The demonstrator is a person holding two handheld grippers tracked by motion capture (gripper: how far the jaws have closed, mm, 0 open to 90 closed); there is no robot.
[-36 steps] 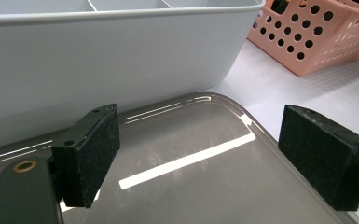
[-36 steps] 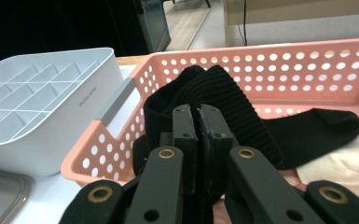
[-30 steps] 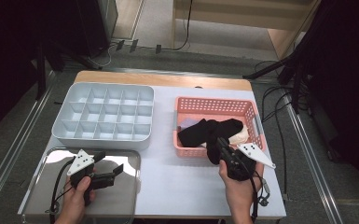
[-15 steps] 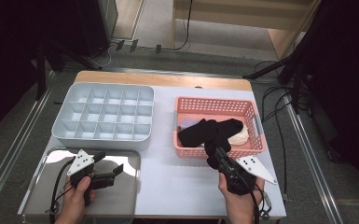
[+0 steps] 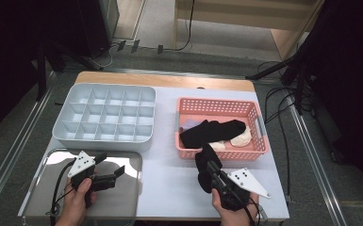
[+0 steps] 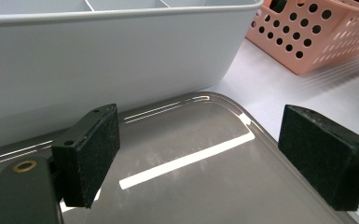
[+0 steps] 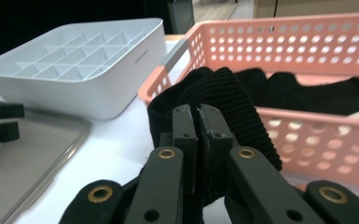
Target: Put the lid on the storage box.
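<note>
Black sock (image 5: 204, 165) is pinched tight in our right gripper (image 5: 212, 170), jaws nearly closed on the ribbed fabric, and it hangs just in front of the pink basket (image 5: 259, 123), over the white tabletop (image 5: 169, 174). In the right gripper view the sock (image 7: 224, 100) bunches up around the two pads with the basket wall (image 7: 307, 42) right behind it. More dark socks (image 5: 212, 132) and a couple of pale ones (image 5: 241, 138) lie inside the basket.

Our left gripper (image 5: 107, 175) sits over the shiny metal tray (image 5: 127, 188) at the near left, jaws spread wide with nothing between them; the left gripper view shows both pads (image 6: 89, 154) apart above the tray's surface (image 6: 191, 177). Just beyond the tray is the grey divided organiser (image 5: 106, 117), its compartments bare as far as we can see.
</note>
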